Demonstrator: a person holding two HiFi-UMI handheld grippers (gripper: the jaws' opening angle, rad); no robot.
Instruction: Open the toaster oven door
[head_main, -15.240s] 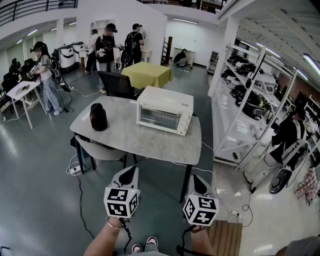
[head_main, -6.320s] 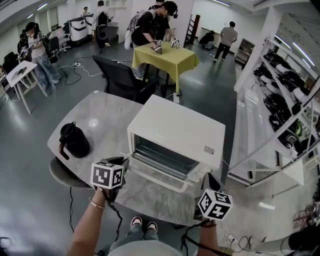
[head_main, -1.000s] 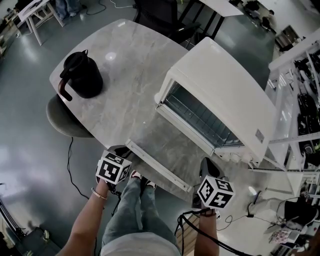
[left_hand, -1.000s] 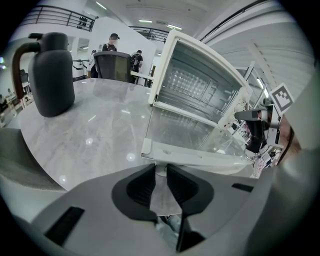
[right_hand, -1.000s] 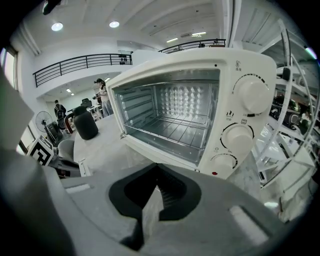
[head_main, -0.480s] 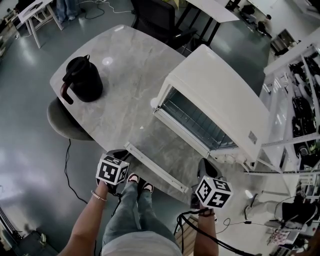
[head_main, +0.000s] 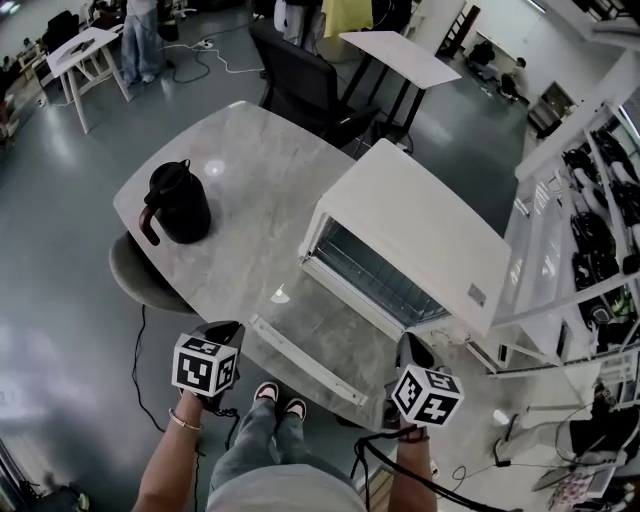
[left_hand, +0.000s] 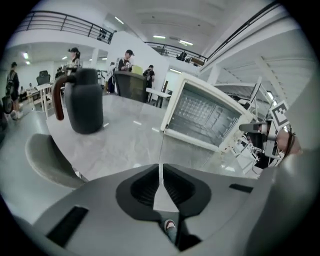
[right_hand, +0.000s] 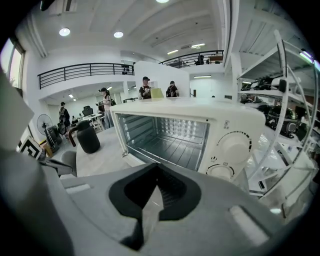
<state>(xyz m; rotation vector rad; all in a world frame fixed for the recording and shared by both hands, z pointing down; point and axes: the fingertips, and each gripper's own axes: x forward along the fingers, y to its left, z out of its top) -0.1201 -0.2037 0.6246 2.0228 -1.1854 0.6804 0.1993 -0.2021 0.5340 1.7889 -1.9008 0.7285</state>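
Observation:
The white toaster oven (head_main: 420, 235) stands on the grey marble table (head_main: 250, 170) with its door (head_main: 335, 345) folded down flat and its handle bar (head_main: 300, 362) at the table's near edge. The wire rack inside shows in the right gripper view, where the oven (right_hand: 200, 130) fills the middle. My left gripper (head_main: 224, 330) hangs just off the near edge, left of the handle, touching nothing. Its jaws (left_hand: 160, 172) are closing, almost together, with nothing between them. My right gripper (head_main: 408, 345) sits below the oven's knob end. It (right_hand: 156, 187) is shut and empty.
A black kettle (head_main: 180, 203) stands on the table's left part. A grey chair seat (head_main: 135, 275) pokes out under the left edge, and a black office chair (head_main: 300, 95) is behind the table. Metal shelving (head_main: 590, 200) runs along the right. People stand far back.
The door went from shut to part open under my left gripper and has lain flat for the last second. My left gripper has drawn slightly back from the handle.

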